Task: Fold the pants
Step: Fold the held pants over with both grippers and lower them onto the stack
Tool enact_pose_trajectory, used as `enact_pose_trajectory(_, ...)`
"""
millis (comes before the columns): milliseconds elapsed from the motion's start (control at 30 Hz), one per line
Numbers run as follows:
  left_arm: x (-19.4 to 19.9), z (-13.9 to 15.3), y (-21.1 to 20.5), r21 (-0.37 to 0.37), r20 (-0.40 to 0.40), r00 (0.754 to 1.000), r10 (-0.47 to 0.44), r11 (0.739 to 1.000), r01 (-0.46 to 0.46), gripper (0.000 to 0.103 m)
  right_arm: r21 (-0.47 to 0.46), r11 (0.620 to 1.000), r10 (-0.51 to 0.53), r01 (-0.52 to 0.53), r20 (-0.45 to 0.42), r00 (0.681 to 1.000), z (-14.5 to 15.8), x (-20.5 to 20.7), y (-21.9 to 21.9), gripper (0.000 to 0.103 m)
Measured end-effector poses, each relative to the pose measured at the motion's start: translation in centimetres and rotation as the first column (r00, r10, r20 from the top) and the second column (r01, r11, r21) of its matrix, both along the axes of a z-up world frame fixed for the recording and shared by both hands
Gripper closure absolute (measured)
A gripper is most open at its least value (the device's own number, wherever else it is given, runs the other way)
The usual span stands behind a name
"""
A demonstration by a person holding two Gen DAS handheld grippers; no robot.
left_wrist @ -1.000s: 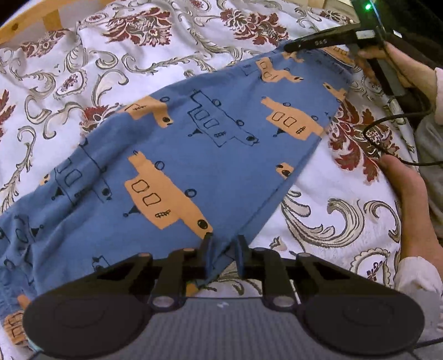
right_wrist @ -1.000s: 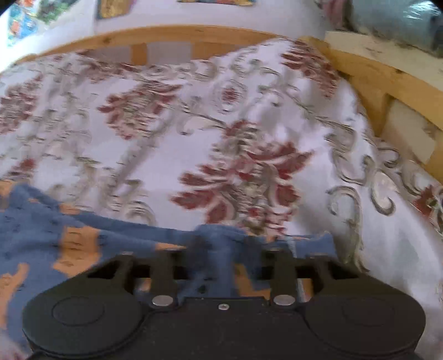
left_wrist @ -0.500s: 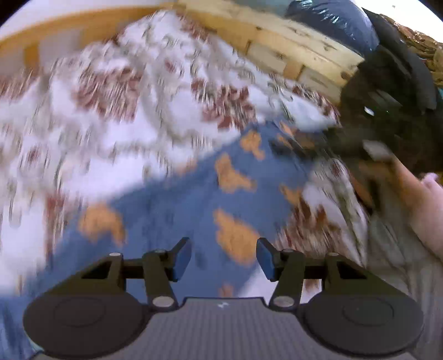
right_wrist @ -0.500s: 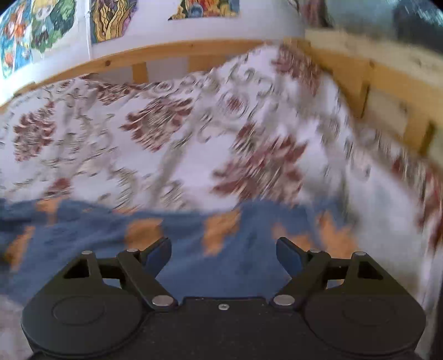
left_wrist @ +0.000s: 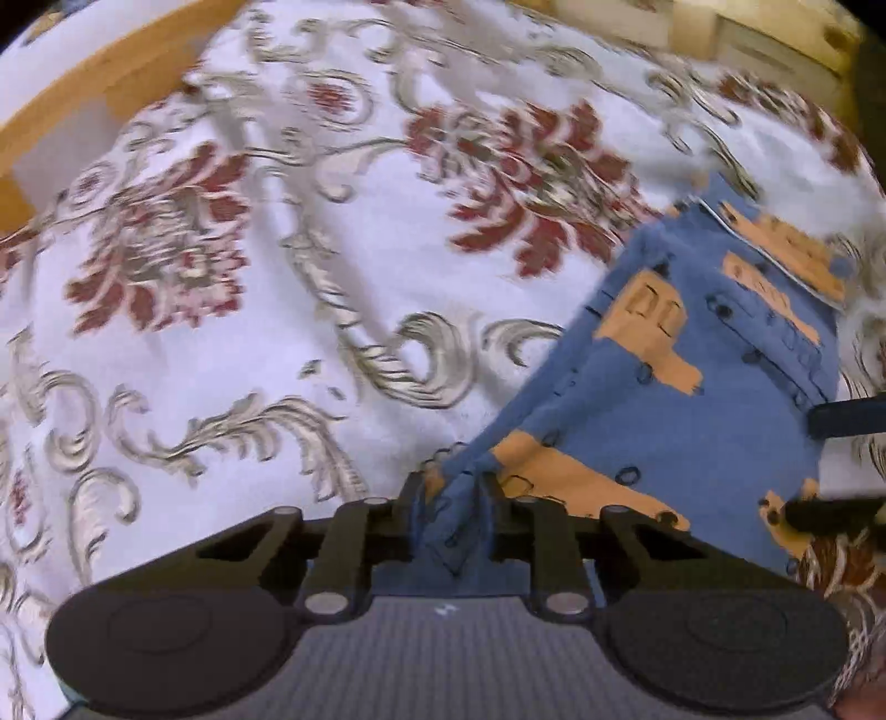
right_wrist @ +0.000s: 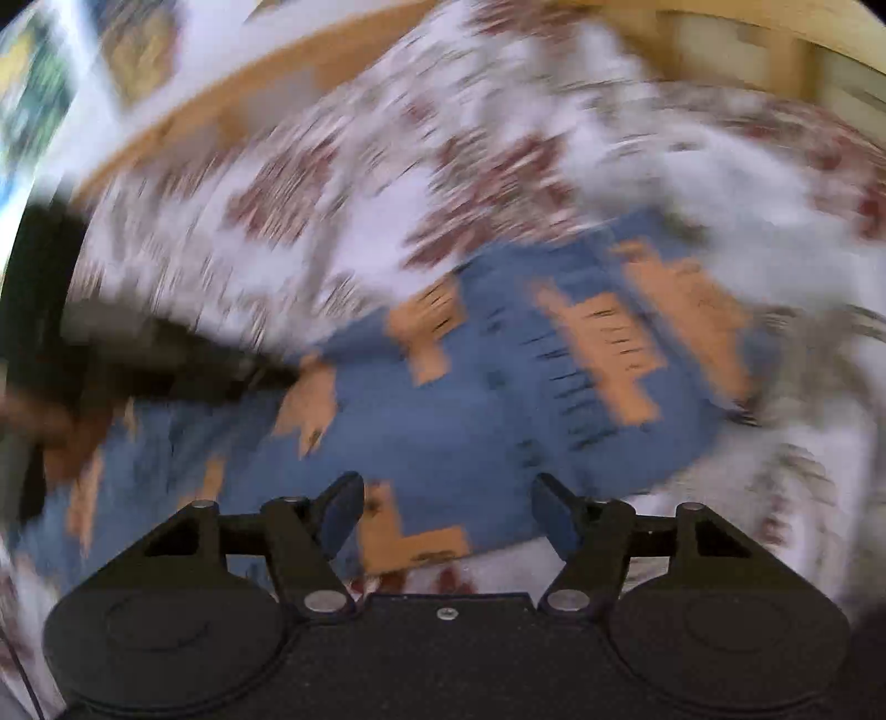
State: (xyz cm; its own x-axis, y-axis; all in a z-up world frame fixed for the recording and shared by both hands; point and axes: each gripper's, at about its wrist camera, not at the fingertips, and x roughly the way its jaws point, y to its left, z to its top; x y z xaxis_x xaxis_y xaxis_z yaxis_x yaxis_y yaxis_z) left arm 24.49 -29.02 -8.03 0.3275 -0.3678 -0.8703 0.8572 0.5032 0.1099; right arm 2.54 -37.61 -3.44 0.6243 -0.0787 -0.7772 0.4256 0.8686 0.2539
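The blue pants (left_wrist: 692,399) with orange vehicle prints lie on the floral bedspread, at the right of the left wrist view. My left gripper (left_wrist: 454,487) is shut on a bunched edge of the pants, which rises in a ridge from its jaws. The right gripper's two dark fingers (left_wrist: 847,418) reach in from the right edge, apart, over the fabric. In the blurred right wrist view the pants (right_wrist: 470,399) spread across the middle, and my right gripper (right_wrist: 447,493) stands open just above their near edge with nothing between its jaws.
A white bedspread (left_wrist: 332,277) with red flowers and grey scrolls covers the bed. A wooden bed frame (left_wrist: 111,83) runs along the far edge and the right (right_wrist: 775,33). A dark blurred shape, the left gripper and hand (right_wrist: 166,360), is at the left of the right wrist view.
Both grippers let go of the pants half a second ago. The left one has since shut on a bunched edge. The right stays open and has swung over the cloth.
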Motion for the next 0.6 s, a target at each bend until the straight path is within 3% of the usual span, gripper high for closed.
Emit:
enact_pose_trajectory(67, -0.3, 1.1, 0.3, -0.014, 0.028, 1.0, 0.011, 1.0, -0.011, 0.067, 0.039, 0.993, -0.114, 0.11, 0.103, 0.988, 1.5, -2.1, -1.5, 0.031)
enact_pose_trajectory(133, -0.3, 2.8, -0.3, -0.061, 0.04, 0.999, -0.015, 0.998, 0.018, 0.059, 0.078, 0.973, -0.23, 0.219, 0.186, 0.955, 2.3, -4.1, -2.8, 0.022)
enact_pose_trajectory(200, -0.3, 4.3, -2.0, -0.124, 0.028, 0.999, -0.041, 0.991, 0.044, 0.033, 0.141, 0.937, -0.344, 0.319, 0.219, 0.913, 2.0, -5.4, -4.1, 0.021)
enact_pose_trajectory(233, -0.2, 5.1, -3.2, -0.16, 0.017, 0.998, -0.064, 0.985, 0.066, 0.029, 0.186, 0.918, -0.386, 0.349, 0.222, 0.896, 1.7, -5.8, -4.8, 0.02)
enact_pose_trajectory(300, -0.2, 6.1, -6.3, -0.211, -0.033, 0.99, -0.137, 0.969, 0.128, 0.006, 0.27, 0.877, -0.459, 0.399, 0.216, 0.862, 0.7, -6.3, -6.1, 0.014)
enact_pose_trajectory(333, -0.2, 6.2, -8.0, -0.223, -0.064, 0.982, -0.175, 0.962, 0.157, 0.001, 0.311, 0.854, -0.491, 0.418, 0.214, 0.844, 0.2, -6.7, -6.6, 0.01)
enact_pose_trajectory(400, -0.4, 6.1, -11.5, -0.229, -0.102, 0.965, -0.242, 0.95, 0.214, 0.0, 0.381, 0.812, -0.545, 0.441, 0.227, 0.807, -0.5, -7.1, -7.4, 0.006)
enact_pose_trajectory(467, -0.8, 5.5, -15.0, -0.18, -0.125, 0.95, -0.285, 0.948, 0.261, 0.0, 0.416, 0.794, -0.566, 0.443, 0.24, 0.789, -0.8, -7.4, -7.7, 0.003)
enact_pose_trajectory(600, -1.5, 4.0, -18.7, -0.09, -0.163, 0.918, -0.361, 0.932, 0.351, 0.0, 0.404, 0.774, -0.605, 0.488, 0.244, 0.758, -1.0, -7.3, -7.7, 0.002)
